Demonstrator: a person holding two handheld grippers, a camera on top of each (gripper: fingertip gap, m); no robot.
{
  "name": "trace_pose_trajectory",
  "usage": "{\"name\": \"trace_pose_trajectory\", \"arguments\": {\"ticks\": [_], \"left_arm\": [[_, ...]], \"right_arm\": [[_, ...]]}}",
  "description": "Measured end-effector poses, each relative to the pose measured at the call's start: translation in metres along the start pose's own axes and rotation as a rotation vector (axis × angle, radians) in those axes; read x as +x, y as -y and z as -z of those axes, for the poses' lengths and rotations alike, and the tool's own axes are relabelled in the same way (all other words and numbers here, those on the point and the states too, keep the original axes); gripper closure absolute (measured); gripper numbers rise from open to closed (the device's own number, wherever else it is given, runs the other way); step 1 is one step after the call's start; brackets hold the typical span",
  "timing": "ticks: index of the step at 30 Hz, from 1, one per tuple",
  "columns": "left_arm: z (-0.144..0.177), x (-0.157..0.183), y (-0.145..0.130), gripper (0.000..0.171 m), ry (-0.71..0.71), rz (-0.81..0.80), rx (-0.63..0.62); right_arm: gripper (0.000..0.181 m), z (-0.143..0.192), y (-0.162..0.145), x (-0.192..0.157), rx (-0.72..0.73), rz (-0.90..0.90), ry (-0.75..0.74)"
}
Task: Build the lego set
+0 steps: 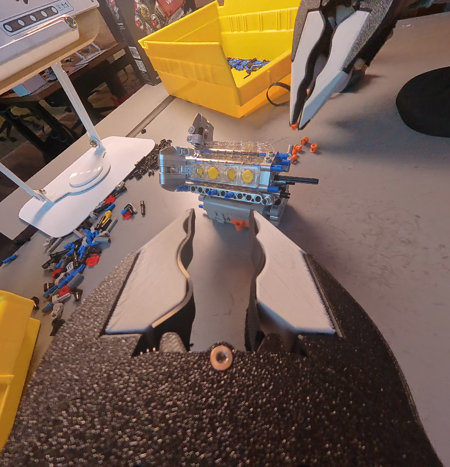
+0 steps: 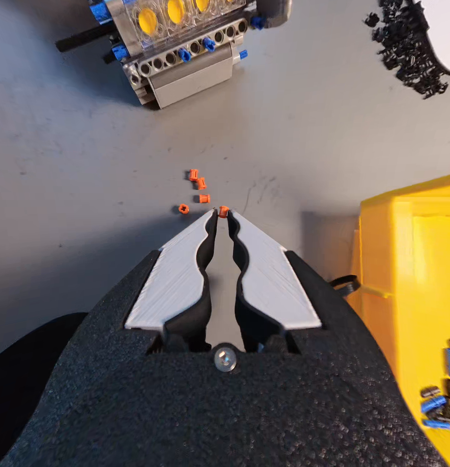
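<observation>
A grey brick-built engine model (image 1: 224, 174) with clear blocks, yellow discs and blue pins stands on the grey table; it also shows in the right wrist view (image 2: 178, 48). My left gripper (image 1: 222, 217) is open, its fingertips on either side of the model's grey base, not closed on it. My right gripper (image 2: 222, 211) is shut on a small orange bush (image 2: 223, 211) at its tips, held above the table; it shows in the left wrist view (image 1: 297, 125) too. Several loose orange bushes (image 2: 200, 187) lie just ahead of it, right of the model (image 1: 301, 149).
A yellow bin (image 1: 219, 58) with blue and black pins stands behind the model, also at the right (image 2: 408, 278). A white lamp base (image 1: 87, 182) sits left, with black pins (image 2: 408, 50) and mixed small parts (image 1: 77, 247) beside it. Another yellow bin (image 1: 9, 353) is near left. Some 20 cm of space lies between my two pairs of fingers.
</observation>
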State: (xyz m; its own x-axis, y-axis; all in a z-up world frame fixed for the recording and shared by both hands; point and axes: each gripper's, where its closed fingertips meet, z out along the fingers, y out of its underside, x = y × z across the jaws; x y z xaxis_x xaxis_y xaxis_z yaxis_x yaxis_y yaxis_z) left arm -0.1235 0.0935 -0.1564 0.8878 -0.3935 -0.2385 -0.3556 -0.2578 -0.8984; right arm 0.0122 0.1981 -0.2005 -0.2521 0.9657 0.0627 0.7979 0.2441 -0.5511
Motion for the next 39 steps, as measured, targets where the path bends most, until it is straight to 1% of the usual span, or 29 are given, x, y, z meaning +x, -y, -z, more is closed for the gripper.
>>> {"name": "trace_pose_trajectory", "arguments": {"ticks": [3,5,7,9,10,11,12,14,16,17,18,20,23,25,27,29,31,39], "left_arm": [[0.000,0.000,0.000,0.131,0.006,-0.011,-0.002],[0.000,0.001,-0.001,0.131,0.008,-0.016,-0.006],[0.000,0.001,-0.001,0.131,0.010,-0.019,-0.008],[0.000,0.001,-0.001,0.131,0.010,-0.019,-0.008],[0.000,0.001,-0.001,0.131,0.009,-0.019,-0.009],[0.000,0.001,-0.001,0.131,0.008,-0.019,-0.010],[0.000,0.001,-0.002,0.131,0.006,-0.019,-0.011],[-0.001,0.002,-0.002,0.131,0.001,-0.022,-0.016],[-0.002,0.003,-0.002,0.131,-0.003,-0.031,-0.019],[-0.002,0.004,-0.002,0.131,-0.005,-0.035,-0.020],[-0.002,0.004,-0.003,0.131,-0.005,-0.038,-0.021],[-0.002,0.004,-0.002,0.131,-0.002,-0.041,-0.019],[0.000,0.003,-0.003,0.131,0.002,-0.036,-0.020],[0.000,0.002,-0.002,0.131,-0.003,-0.032,-0.019],[0.000,0.004,-0.001,0.131,-0.016,-0.028,-0.016],[-0.001,0.005,-0.002,0.131,-0.029,-0.026,-0.017],[-0.001,0.006,-0.002,0.131,-0.038,-0.022,-0.017],[0.000,0.006,-0.001,0.131,-0.048,-0.011,-0.010]], "right_arm": [[0.174,-0.009,-0.008,0.000,-0.011,-0.023,-0.002],[0.174,-0.009,-0.008,0.002,0.002,-0.034,-0.006],[0.170,-0.007,-0.007,0.005,0.011,-0.044,-0.003],[0.166,0.006,0.003,0.011,0.060,-0.053,-0.006],[0.166,0.018,0.013,0.020,0.102,-0.061,-0.028],[0.166,0.033,0.024,0.036,0.147,-0.078,-0.074],[0.166,0.053,0.036,0.061,0.193,-0.112,-0.153],[0.168,0.096,0.050,0.128,0.266,-0.244,-0.360],[0.170,0.130,0.038,0.206,0.231,-0.390,-0.574],[0.170,0.136,0.025,0.240,0.175,-0.447,-0.644],[0.169,0.135,0.010,0.269,0.109,-0.510,-0.673],[0.169,0.116,-0.019,0.310,0.015,-0.662,-0.654],[0.170,0.084,-0.059,0.347,-0.102,-0.800,-0.675],[0.171,0.063,-0.081,0.356,-0.129,-0.904,-0.650],[0.171,0.055,-0.101,0.363,-0.168,-0.935,-0.683],[0.172,0.049,-0.112,0.366,-0.178,-0.972,-0.686],[0.172,0.047,-0.113,0.367,-0.159,-0.981,-0.681],[0.174,0.043,-0.116,0.373,-0.164,-0.985,-0.690]]}}
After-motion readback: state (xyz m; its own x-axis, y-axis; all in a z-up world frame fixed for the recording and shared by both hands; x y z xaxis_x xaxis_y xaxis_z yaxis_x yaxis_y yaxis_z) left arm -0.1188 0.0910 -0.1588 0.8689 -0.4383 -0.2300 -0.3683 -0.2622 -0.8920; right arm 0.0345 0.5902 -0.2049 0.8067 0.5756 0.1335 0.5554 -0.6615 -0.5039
